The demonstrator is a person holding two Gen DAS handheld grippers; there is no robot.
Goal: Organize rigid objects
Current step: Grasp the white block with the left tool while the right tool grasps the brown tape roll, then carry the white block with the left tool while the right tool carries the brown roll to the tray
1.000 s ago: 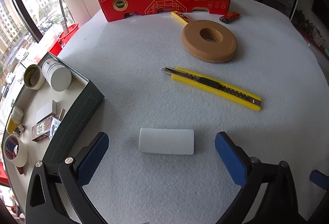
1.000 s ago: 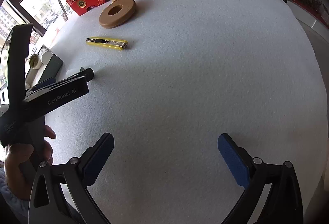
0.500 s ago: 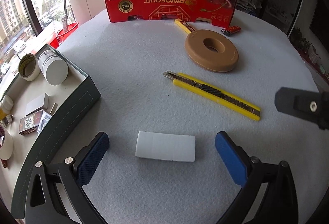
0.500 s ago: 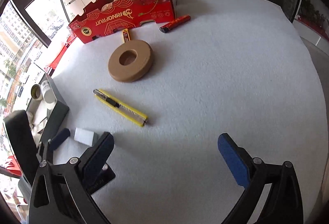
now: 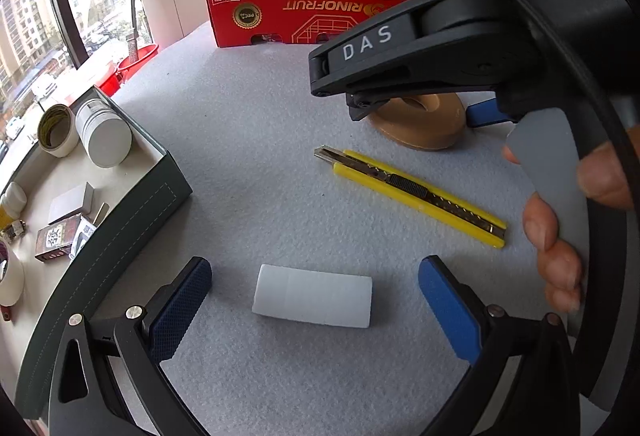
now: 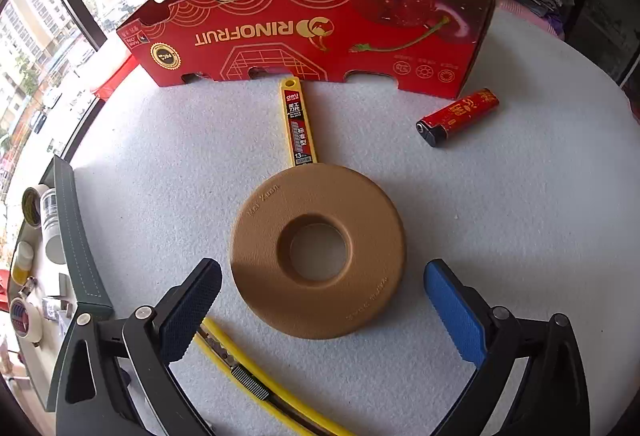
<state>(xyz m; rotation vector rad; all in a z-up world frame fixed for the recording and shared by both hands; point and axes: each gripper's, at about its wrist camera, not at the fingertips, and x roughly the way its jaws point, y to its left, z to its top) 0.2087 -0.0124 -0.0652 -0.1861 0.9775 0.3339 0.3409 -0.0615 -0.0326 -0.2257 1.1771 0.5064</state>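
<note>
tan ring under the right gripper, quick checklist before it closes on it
1. Right gripper open: ok.
2. Tan ring lying flat between the fingers: ok.
3. Fingers low enough to grip the ring's sides: cannot tell.
4. Yellow utility knife clear of the near finger: not ok, it runs under it.
5. Yellow blade case clear of the ring: not ok, it reaches the far rim.
6. Left gripper out of the way, open around the white block: ok.
</note>
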